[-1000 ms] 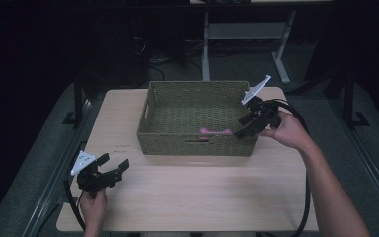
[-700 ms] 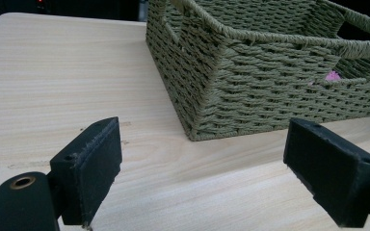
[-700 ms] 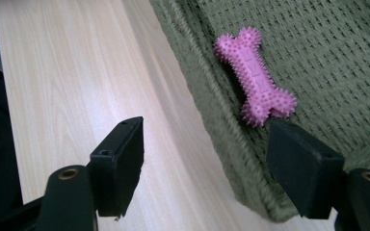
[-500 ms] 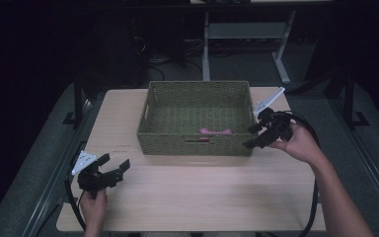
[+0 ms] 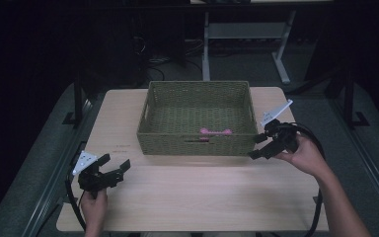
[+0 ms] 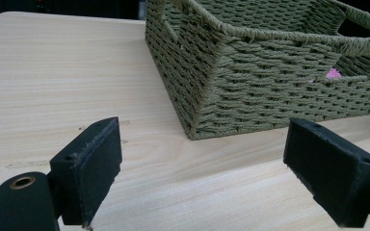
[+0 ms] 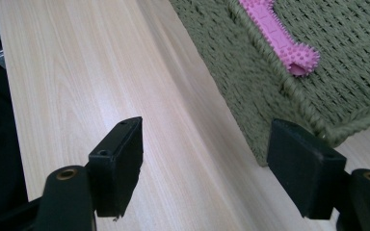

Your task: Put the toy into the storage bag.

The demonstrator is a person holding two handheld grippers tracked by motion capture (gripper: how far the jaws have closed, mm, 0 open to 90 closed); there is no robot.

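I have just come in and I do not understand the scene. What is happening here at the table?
A person sits at a wooden table with a gripper in each hand. A pink spiked toy lies inside the green woven basket. The right gripper is open beside the basket's near right corner, holding nothing. The left gripper is open too, apart from the basket.

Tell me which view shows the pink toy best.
Right gripper view: the pink nubbed toy lies close up on the basket floor, texture clear. High view shows its whole outline, small, near the front wall. Left gripper view catches a pink sliver through the handle slot.
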